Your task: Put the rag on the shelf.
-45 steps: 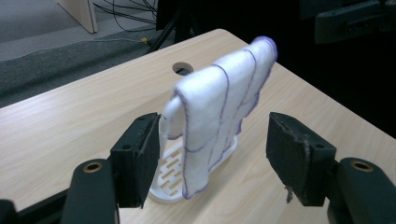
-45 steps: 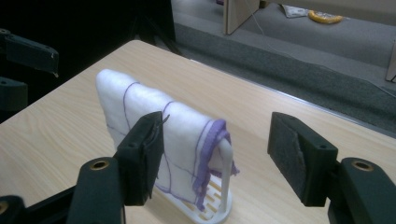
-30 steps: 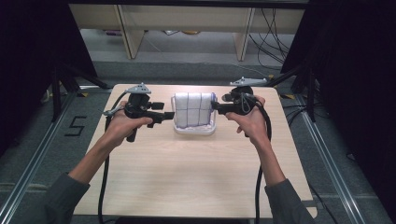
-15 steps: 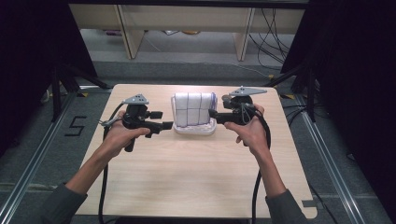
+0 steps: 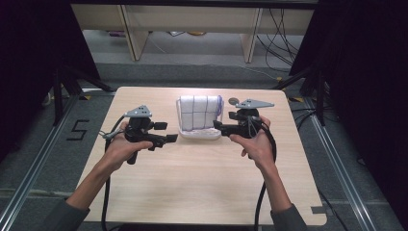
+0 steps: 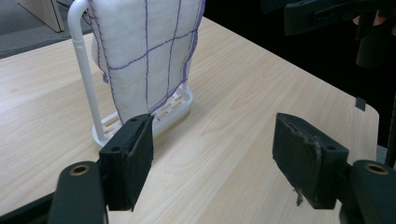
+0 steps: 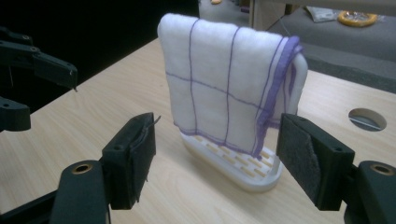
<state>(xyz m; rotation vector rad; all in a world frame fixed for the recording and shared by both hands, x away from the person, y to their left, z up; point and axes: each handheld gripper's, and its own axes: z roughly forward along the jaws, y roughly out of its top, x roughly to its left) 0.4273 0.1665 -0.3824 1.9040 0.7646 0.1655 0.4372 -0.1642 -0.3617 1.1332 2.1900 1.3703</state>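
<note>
Cloth (image 7: 224, 84) is hanging over the rack (image 7: 243, 172), looking soft, light, floppy; a lower corner is prob. best to pinch. Left hand-held gripper (image 5: 166, 137) and right hand-held gripper (image 5: 219, 126) are flanking the rack, jaws apart, holding nothing.

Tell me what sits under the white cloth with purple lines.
The cloth hangs over a white rack; its slotted base shows below the hem and one upright post beside it. The top bar is covered by the cloth.

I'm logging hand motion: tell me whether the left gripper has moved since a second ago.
Yes. In the high view the left gripper has pulled back from the white rack, toward the person and the table's near edge; its jaws stand open.
</note>
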